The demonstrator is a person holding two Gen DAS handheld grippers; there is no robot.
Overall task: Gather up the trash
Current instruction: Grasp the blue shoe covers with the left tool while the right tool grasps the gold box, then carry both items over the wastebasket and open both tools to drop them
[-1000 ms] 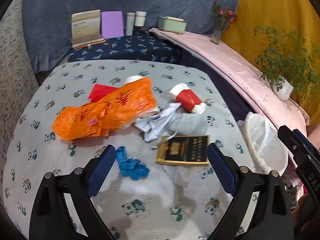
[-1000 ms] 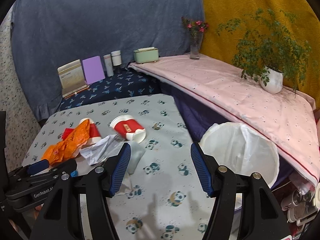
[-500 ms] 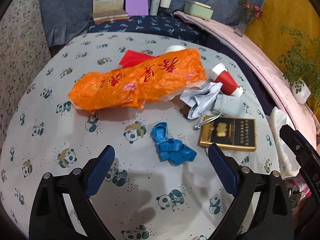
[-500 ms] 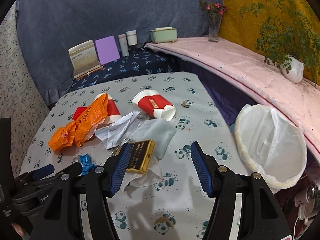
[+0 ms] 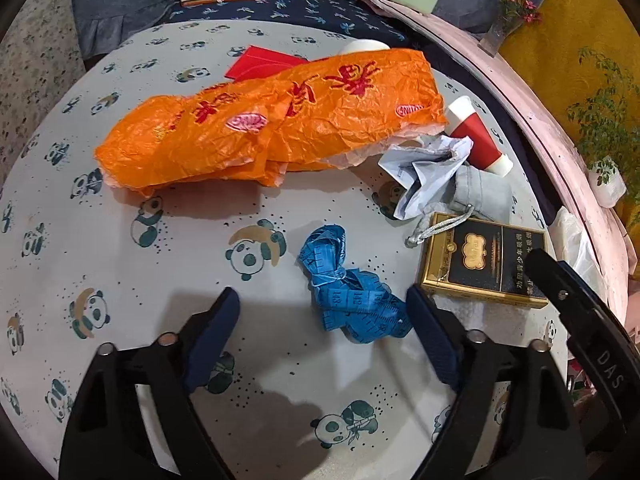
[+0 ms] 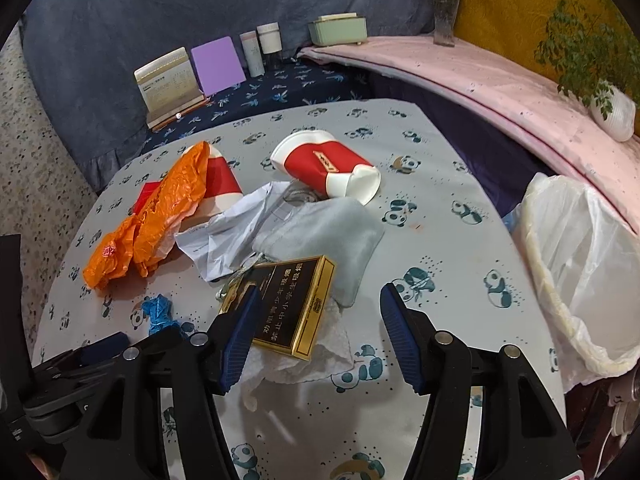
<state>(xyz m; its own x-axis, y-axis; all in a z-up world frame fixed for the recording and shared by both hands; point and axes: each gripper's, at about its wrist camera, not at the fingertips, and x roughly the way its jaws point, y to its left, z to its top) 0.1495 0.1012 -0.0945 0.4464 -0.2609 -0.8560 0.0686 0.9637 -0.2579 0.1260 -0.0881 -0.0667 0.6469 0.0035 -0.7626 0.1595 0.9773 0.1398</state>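
Trash: blue tape measure (image 5: pixel 352 292) bunched at centre frame, black-and-gold box (image 5: pixel 486 260) just to its right, orange bag (image 5: pixel 272 120) above, all on the panda cloth (image 5: pixel 120 240).
Left gripper (image 5: pixel 322 328): jaws closing, tape measure between them, pads not yet pressing, likely the first pick.
Right gripper (image 6: pixel 316 332): fingers spread over the box, nothing pinched.
Bin (image 6: pixel 576 272): lined, right edge, handy for drops.

Bright even light, soft shadows below, sharp centre (fisheye-bent, dark corners).
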